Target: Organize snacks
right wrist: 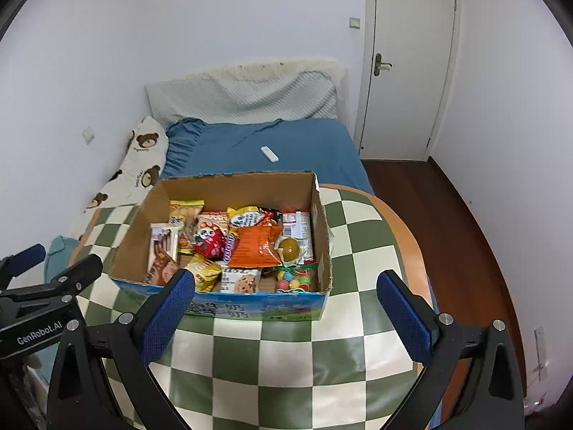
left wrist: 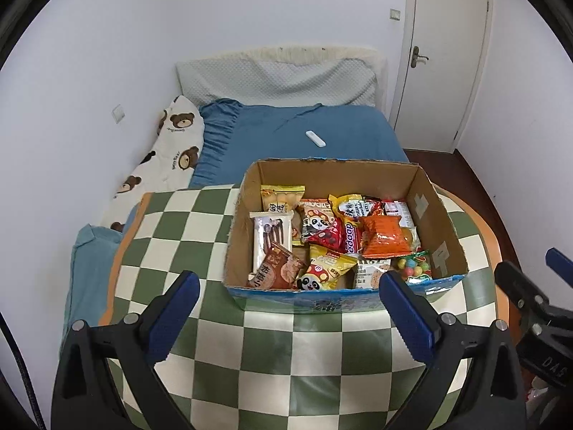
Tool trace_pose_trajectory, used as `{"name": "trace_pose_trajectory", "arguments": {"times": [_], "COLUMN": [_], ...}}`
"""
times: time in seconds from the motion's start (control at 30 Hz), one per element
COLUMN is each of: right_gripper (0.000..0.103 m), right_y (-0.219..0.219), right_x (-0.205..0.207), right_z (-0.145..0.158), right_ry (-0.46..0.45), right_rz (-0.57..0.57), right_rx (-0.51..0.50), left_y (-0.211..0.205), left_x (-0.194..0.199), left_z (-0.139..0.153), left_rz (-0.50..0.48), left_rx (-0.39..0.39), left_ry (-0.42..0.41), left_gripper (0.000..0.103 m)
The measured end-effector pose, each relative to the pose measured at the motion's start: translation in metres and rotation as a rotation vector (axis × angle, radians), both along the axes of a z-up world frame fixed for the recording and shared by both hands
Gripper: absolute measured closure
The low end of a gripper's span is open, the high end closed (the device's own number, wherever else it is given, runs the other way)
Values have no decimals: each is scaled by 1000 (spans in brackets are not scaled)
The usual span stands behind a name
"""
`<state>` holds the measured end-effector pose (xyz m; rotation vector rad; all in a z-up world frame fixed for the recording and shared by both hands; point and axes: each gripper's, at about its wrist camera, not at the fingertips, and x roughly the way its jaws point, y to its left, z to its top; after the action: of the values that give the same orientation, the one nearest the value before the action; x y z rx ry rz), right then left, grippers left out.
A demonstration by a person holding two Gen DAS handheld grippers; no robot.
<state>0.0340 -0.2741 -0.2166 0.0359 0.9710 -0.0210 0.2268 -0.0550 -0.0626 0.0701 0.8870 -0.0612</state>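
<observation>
A cardboard box (left wrist: 435, 215) (right wrist: 320, 236) with a blue printed front stands on the round table, packed with several snack packets. Among them are an orange crisp bag (left wrist: 385, 234) (right wrist: 256, 245), a red panda packet (left wrist: 322, 231) (right wrist: 209, 242), a brown biscuit pack (left wrist: 277, 268) and a bag of coloured candy balls (left wrist: 415, 268) (right wrist: 295, 279). My left gripper (left wrist: 290, 313) is open, hovering just in front of the box with nothing between its blue pads. My right gripper (right wrist: 286, 313) is open too, in front of the box's right half, and is empty.
The table wears a green-and-cream checked cloth (left wrist: 286, 358) (right wrist: 304, 358). Behind it is a bed with a blue sheet (left wrist: 304, 125), a bear-print pillow (left wrist: 161, 165) and a white remote (left wrist: 316, 139) (right wrist: 269, 153). A closed door (right wrist: 408, 64) and wooden floor (right wrist: 447, 222) lie to the right.
</observation>
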Motion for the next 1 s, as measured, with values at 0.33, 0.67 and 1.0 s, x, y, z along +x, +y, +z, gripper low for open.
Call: {"name": "trace_pose_trajectory", "arguments": {"times": [0.33,0.67,1.0], "right_gripper": [0,0,0], "right_y": [-1,0,2], "right_x": [6,4,1], "right_z": [-12,-14,-12], "right_ry": [20,23,20], "right_rz": [-15,-6,0], "right_rx": [-21,-15,-12], "left_y": [-3,-3,-1], "left_x": [11,9,2], "left_z": [-18,-17,-15], "left_rz": [-3,-12,-10], "left_rx": [11,0,-5], "left_ry": [34,37,33], "left_gripper": [0,0,0]}}
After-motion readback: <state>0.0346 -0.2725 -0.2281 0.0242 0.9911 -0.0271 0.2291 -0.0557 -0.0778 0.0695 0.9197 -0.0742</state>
